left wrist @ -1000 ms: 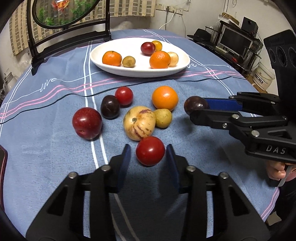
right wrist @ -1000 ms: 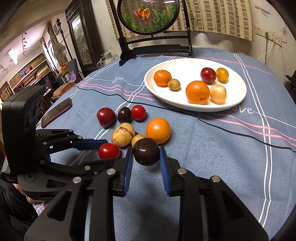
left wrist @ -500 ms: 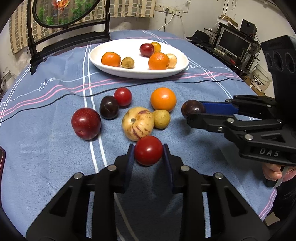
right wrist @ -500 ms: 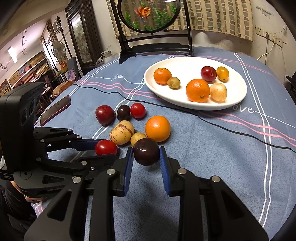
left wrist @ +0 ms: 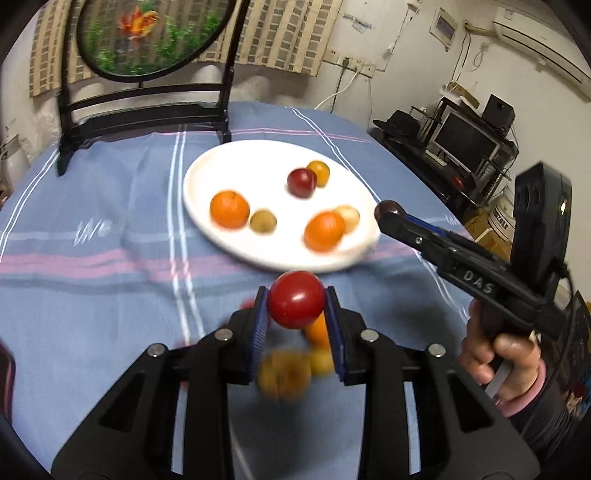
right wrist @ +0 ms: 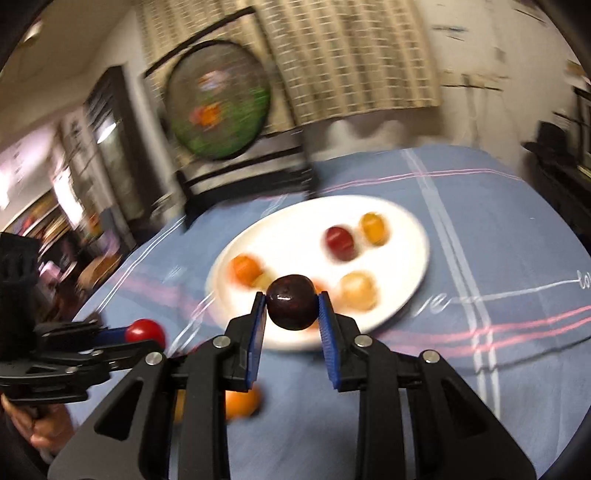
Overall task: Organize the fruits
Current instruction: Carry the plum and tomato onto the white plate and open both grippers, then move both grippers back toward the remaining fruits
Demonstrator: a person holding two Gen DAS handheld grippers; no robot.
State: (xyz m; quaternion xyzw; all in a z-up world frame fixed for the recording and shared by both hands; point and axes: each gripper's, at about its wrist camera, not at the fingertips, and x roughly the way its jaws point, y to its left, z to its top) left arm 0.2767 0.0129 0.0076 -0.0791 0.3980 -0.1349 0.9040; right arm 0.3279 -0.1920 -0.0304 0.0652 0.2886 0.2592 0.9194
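Observation:
My left gripper (left wrist: 296,301) is shut on a red tomato (left wrist: 295,297) and holds it in the air just short of the white plate (left wrist: 207,173). My right gripper (right wrist: 291,306) is shut on a dark plum (right wrist: 291,301), lifted at the plate's (right wrist: 410,236) near edge. The plate holds several fruits: two oranges, a red plum, a yellow fruit, a pale one and a small brown one. The right gripper also shows in the left wrist view (left wrist: 391,212), at the plate's right rim, with the plum (left wrist: 386,208) in it. The left gripper (right wrist: 146,332) shows at the left of the right wrist view.
Blurred loose fruits lie on the blue striped tablecloth (left wrist: 110,280) below my left gripper, among them an orange (left wrist: 317,328) and a yellowish fruit (left wrist: 284,374). A black stand with a round painted screen (left wrist: 147,33) stands behind the plate. Shelves with a monitor (left wrist: 465,144) are off the table's right side.
Both grippers have lifted their fruits off the cloth and moved forward to the plate. The left gripper closed on the tomato during the earlier frames.

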